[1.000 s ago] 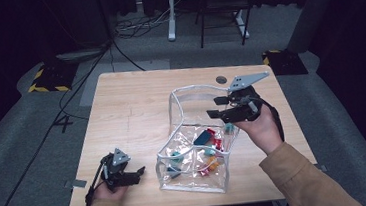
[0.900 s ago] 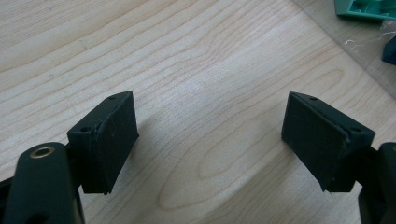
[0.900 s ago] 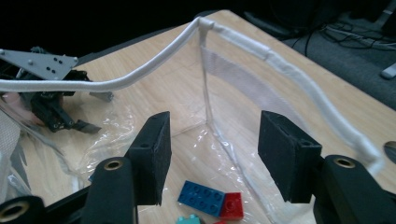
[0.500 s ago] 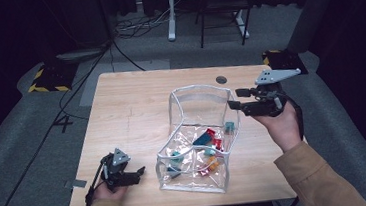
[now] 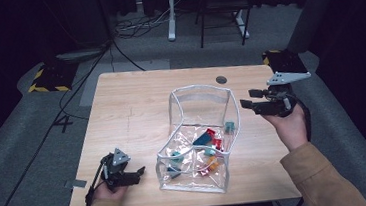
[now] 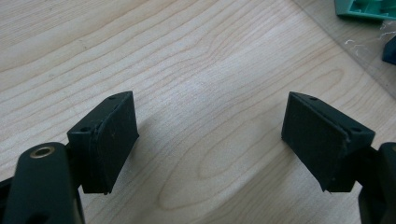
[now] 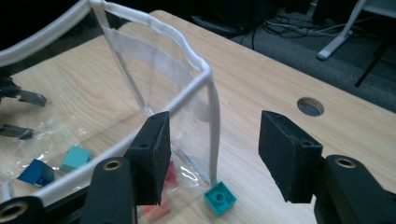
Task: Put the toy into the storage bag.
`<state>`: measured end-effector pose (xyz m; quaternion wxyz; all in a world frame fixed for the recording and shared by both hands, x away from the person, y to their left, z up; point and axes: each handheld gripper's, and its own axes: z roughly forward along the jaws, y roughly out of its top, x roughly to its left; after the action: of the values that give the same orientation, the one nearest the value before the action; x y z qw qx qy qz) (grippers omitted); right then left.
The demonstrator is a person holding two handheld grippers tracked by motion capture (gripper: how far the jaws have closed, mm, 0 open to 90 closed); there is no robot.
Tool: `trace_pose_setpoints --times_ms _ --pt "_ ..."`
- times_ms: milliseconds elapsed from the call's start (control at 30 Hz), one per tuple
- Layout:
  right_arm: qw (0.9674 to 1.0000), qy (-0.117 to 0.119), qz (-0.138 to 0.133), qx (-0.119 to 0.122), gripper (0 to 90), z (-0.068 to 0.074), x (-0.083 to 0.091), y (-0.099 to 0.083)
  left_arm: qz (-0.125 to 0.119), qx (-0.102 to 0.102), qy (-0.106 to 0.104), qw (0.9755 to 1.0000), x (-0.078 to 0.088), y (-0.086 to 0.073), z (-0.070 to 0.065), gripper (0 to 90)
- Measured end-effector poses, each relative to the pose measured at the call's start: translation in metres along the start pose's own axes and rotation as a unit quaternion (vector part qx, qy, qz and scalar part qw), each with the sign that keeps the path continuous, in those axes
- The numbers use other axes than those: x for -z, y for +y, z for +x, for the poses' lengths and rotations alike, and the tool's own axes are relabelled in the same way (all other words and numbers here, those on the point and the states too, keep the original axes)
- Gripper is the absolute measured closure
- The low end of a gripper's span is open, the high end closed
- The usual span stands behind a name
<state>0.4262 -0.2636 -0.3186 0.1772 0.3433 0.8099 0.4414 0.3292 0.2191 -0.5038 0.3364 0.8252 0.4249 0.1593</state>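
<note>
1. Clear pouch [image 5: 202, 141] with white piping sits on the near-right part of the wooden table [image 5: 136, 112], mouth gaping upward, far wall standing, near end slumped flat.
2. Inside the pouch: small toy bricks in a loose cluster, red [image 5: 213, 141], blue [image 5: 201, 139], teal [image 5: 176, 156], orange [image 5: 212, 164]. None stacked as far as can be told.
3. One teal brick [image 5: 229, 126] lies on the table just outside the pouch's right wall, touching or nearly touching the piping. In the right gripper view the same brick [image 7: 219, 197] sits studs up at the foot of the pouch's corner seam [image 7: 212, 126].
4. Right gripper [image 5: 245, 104] is held above the table's right edge, pointing left toward the pouch. Jaws have just been opening and stand wide apart; the pouch's corner seam and the teal brick are in line with the gap, but the pads press on nothing.
5. Left gripper [image 5: 138, 173] rests low at the near-left of the table, just beside the pouch's near end, not touching it. Jaws spread wide over bare wood [image 6: 205, 107], nothing gripped.
6. Round cable hole [image 5: 221, 79] in the table beyond the pouch.
</note>
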Motion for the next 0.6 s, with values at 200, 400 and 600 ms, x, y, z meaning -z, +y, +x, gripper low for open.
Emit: trace_pose_setpoints --times_ms 200,400,600 --pt "0.9995 -0.006 0.027 -0.017 42.2 -0.010 -0.016 -0.015 0.000 0.000 0.000 1.0000 0.000 0.000 0.000 18.6" --pt "0.9981 -0.006 0.053 -0.029 42.0 -0.017 -0.035 -0.030 0.001 0.000 0.000 1.0000 0.000 0.000 0.000 18.6" --pt "0.9958 -0.005 0.084 -0.036 40.9 -0.021 -0.058 -0.045 0.000 0.000 0.000 1.0000 0.000 0.000 0.000 18.5"
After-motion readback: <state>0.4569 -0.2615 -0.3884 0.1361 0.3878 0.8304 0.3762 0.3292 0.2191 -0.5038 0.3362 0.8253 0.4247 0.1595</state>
